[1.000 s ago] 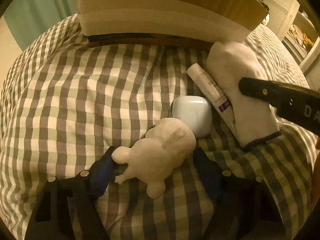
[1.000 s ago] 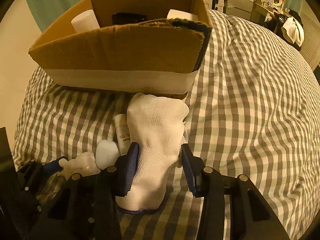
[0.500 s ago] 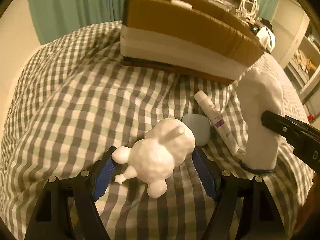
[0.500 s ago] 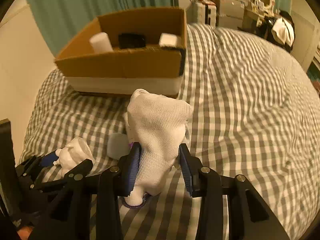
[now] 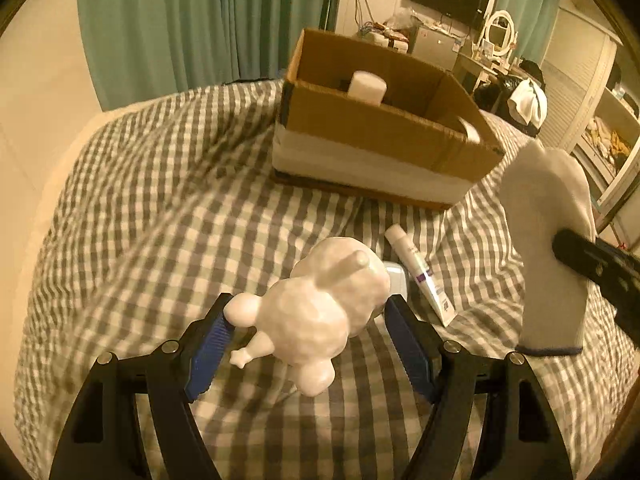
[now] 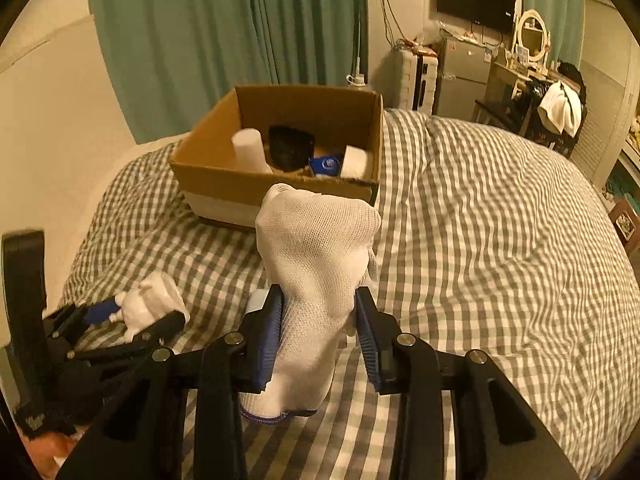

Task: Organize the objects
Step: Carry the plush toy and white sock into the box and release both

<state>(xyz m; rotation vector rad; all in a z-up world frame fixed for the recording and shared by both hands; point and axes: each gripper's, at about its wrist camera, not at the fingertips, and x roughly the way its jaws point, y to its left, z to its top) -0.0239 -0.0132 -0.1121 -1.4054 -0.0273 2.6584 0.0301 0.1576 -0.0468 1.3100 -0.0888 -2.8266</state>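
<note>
My left gripper (image 5: 306, 320) is shut on a white animal figurine (image 5: 320, 312) and holds it above the checked bed cover. My right gripper (image 6: 318, 320) is shut on a white knitted glove (image 6: 316, 264) that hangs down from it; the glove also shows in the left wrist view (image 5: 554, 248). An open cardboard box (image 6: 280, 184) stands farther back on the bed and also shows in the left wrist view (image 5: 384, 136). It holds a white cylinder (image 6: 250, 150), a black object (image 6: 290, 148) and other small items. The figurine also shows in the right wrist view (image 6: 150, 304), at the lower left.
A white tube (image 5: 418, 276) and a small white case (image 5: 396, 284) lie on the bed below the figurine. The checked cover (image 6: 500, 240) spreads wide to the right. Green curtains (image 6: 240, 40), a fridge (image 6: 464, 76) and a desk stand behind the bed.
Both grippers have risen from the bed with their loads, the left with the figurine, the right with the glove. The box interior has come into view.
</note>
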